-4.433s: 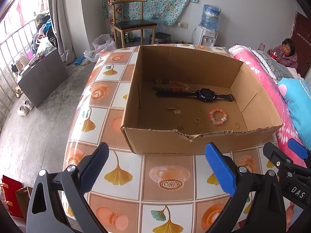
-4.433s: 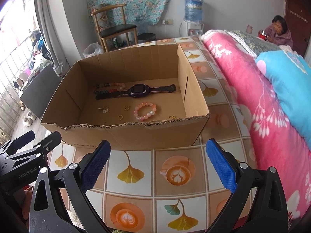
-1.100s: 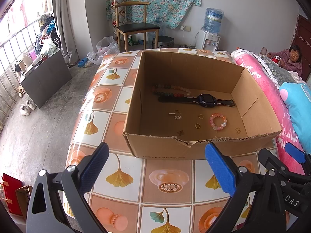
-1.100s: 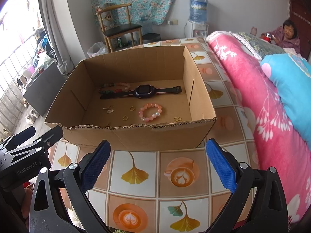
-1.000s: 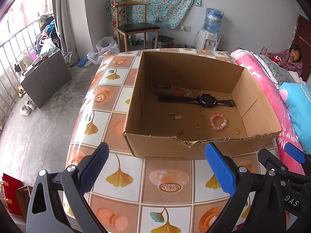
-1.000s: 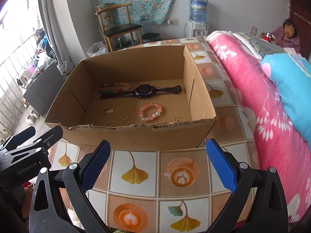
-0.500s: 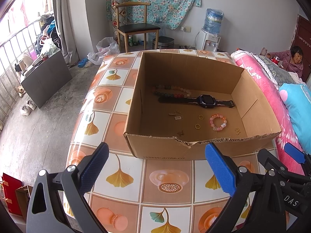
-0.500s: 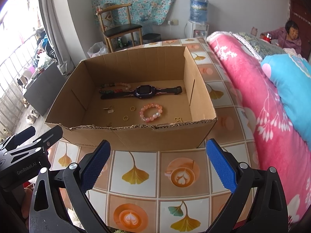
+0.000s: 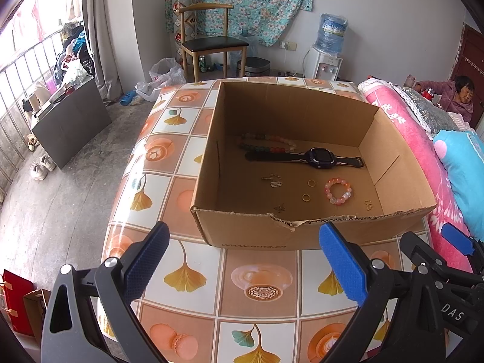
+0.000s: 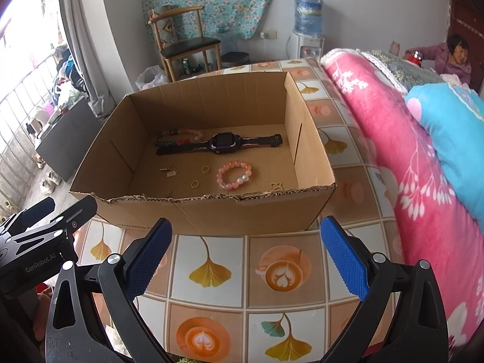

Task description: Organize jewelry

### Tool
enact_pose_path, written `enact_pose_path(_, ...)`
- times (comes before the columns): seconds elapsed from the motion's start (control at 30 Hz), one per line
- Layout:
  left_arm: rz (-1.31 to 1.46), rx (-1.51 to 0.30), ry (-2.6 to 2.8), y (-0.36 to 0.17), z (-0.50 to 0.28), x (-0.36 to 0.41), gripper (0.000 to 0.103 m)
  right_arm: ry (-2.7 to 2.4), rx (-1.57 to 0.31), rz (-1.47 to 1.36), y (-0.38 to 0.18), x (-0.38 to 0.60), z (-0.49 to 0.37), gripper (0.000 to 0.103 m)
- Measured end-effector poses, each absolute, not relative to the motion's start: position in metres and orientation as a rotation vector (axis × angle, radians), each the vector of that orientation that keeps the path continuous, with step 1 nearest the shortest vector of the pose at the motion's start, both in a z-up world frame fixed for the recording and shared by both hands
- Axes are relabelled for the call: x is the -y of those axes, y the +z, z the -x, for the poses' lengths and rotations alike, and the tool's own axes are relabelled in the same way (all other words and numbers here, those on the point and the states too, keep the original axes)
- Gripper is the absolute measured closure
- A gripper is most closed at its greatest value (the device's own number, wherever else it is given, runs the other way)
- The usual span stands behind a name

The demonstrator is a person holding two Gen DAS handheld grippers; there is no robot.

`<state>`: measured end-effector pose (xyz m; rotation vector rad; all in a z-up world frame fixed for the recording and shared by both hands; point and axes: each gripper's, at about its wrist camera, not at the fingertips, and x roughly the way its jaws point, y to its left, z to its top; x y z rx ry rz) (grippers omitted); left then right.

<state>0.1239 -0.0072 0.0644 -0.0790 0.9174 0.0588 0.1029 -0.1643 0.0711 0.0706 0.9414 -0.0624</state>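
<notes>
**Jewelry laid in an open box on a tiled worktop**

A cardboard box is set on the ginkgo-patterned worktop. Inside are seen a dark watch, a pink bead bracelet, a long bead string and small gold rings. The left claw and right claw are held wide apart, empty, near the box. A pink bedspread lies right; a wooden chair stands far.

An open brown cardboard box holds the jewelry: a dark smartwatch laid flat at the far side, a multicoloured bead strand beyond it, a pink bead bracelet and two small gold rings nearer.
</notes>
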Motion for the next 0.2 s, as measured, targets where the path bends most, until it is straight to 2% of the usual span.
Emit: enact_pose_path(0.2,0.08,-0.916,0.06,0.0656,-0.1238,0.0081,0.006,-0.06,-0.942,-0.072,0.0715,0.1651,-0.103,0.008)
